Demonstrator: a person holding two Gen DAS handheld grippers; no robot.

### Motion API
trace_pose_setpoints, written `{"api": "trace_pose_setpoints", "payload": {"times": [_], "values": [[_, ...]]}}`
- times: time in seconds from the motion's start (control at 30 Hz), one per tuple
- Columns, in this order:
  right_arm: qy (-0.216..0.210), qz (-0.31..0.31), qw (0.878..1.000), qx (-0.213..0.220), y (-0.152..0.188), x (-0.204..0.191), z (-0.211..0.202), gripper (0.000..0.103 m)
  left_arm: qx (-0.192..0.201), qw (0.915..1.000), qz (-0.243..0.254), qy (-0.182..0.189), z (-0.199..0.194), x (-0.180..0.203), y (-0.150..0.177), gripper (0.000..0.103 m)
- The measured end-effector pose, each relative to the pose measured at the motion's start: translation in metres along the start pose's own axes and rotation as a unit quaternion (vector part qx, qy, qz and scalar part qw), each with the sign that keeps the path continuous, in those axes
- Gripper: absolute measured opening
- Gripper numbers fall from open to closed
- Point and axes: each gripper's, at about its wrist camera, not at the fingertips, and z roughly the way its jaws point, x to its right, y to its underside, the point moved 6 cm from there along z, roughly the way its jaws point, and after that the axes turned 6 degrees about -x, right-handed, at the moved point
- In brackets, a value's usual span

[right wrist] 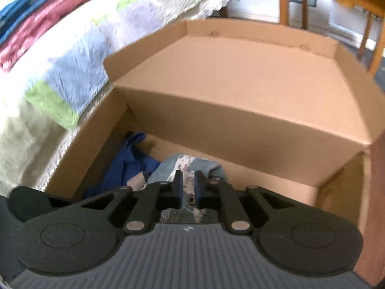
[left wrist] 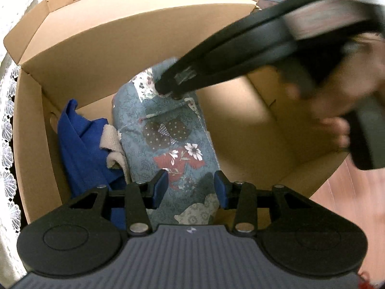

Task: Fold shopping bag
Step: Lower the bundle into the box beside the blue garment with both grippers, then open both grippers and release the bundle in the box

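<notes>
We see the patchwork shopping bag (left wrist: 168,139) lying in the bottom of an open cardboard box (left wrist: 120,48), a long bundle whose axis runs from the near wall toward the far wall, left of the box's middle. A blue cloth (left wrist: 79,144) is crumpled against the box's left wall, touching the bag's left side, with a beige strap (left wrist: 112,144) between them.

Our left claw (left wrist: 190,187) hangs over the bag's near end, pointing steeply down, its blue pads standing apart on either side of the cloth; in the left wrist view we cannot tell whether they touch the cloth, and we judge them not clamped. Our right claw (left wrist: 172,94) comes in from the upper right, and its tips sit at the bag's far end. In the right wrist view its jaws (right wrist: 187,187) look nearly together, with patterned fabric showing in the narrow gap; we judge it clenched, probably on a pinch of the bag, though the blur leaves that unsure.

So each hand is nearer one end of the long axis: left near, right far. The right half of the box floor is bare and gives room to spread or turn the bag; the left wall and blue cloth crowd the other side. The tall far flap limits travel that way, so lifting looks the freest direction.
</notes>
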Motion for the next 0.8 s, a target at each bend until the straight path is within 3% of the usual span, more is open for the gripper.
{"api": "trace_pose_setpoints", "payload": {"times": [0.13,0.27,0.47,0.63,0.8], "values": [[-0.018,0.069,0.996,-0.047,0.001,0.025,0.036,0.0,0.002,0.9999,0.01,-0.01,-0.001,0.003,0.002,0.047],[-0.052,0.164,0.982,-0.082,-0.002,0.041,0.058,0.0,0.018,0.9996,0.017,-0.016,-0.006,0.007,0.005,0.047],[-0.042,0.149,0.985,-0.081,-0.006,0.041,0.056,0.0,0.023,0.9993,0.025,-0.015,-0.022,0.015,0.017,0.047],[-0.068,0.163,0.984,-0.033,-0.001,0.04,0.005,0.005,0.024,0.9994,0.022,-0.009,-0.022,0.013,0.019,0.047],[-0.059,0.162,0.984,-0.053,0.016,0.037,0.001,0.005,0.027,0.9993,0.024,-0.012,-0.027,0.014,0.023,0.047]]}}
